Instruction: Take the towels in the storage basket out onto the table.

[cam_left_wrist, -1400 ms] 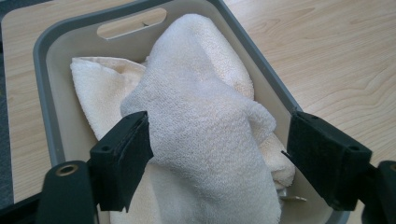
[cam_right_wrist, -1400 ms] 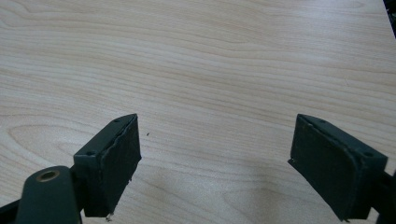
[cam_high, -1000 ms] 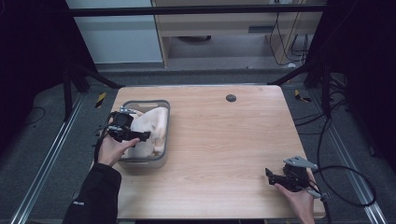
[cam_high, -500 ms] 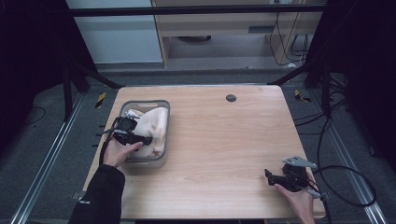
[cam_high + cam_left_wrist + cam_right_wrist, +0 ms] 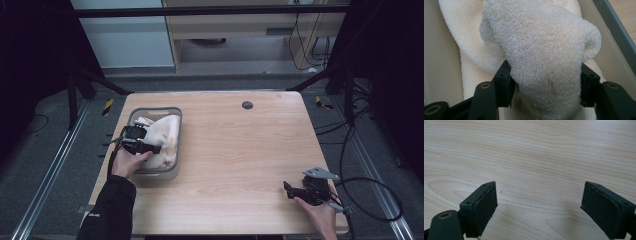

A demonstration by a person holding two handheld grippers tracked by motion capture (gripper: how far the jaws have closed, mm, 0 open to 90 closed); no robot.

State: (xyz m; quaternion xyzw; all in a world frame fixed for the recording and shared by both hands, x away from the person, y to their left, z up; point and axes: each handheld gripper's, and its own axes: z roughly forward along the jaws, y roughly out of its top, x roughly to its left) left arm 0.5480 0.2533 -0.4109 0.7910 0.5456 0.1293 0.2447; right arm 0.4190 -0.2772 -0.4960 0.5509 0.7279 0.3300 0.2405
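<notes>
A cream terry towel (image 5: 164, 134) lies bunched in a grey plastic bin (image 5: 159, 174) on the left side of the wooden table. My left gripper (image 5: 156, 149) reaches into the bin from its left side. Its jaws have just been closing, and in the left gripper view both pads press on a raised fold of the towel (image 5: 541, 50), with the left gripper (image 5: 545, 86) shut on it. Near the table's front right corner my right gripper (image 5: 287, 187) rests low over bare wood. The right gripper (image 5: 539, 205) stands open with nothing between its pads.
A small black round cap (image 5: 247, 105) is set in the tabletop near the far edge. A black cable (image 5: 370, 200) loops off the right gripper past the table's right edge. Bare wood (image 5: 235, 150) stretches between the bin and the right gripper.
The left gripper has shifted slightly toward the near end of the bin, and its jaws have closed on a fold of the towel. The right hand has stayed put.
</notes>
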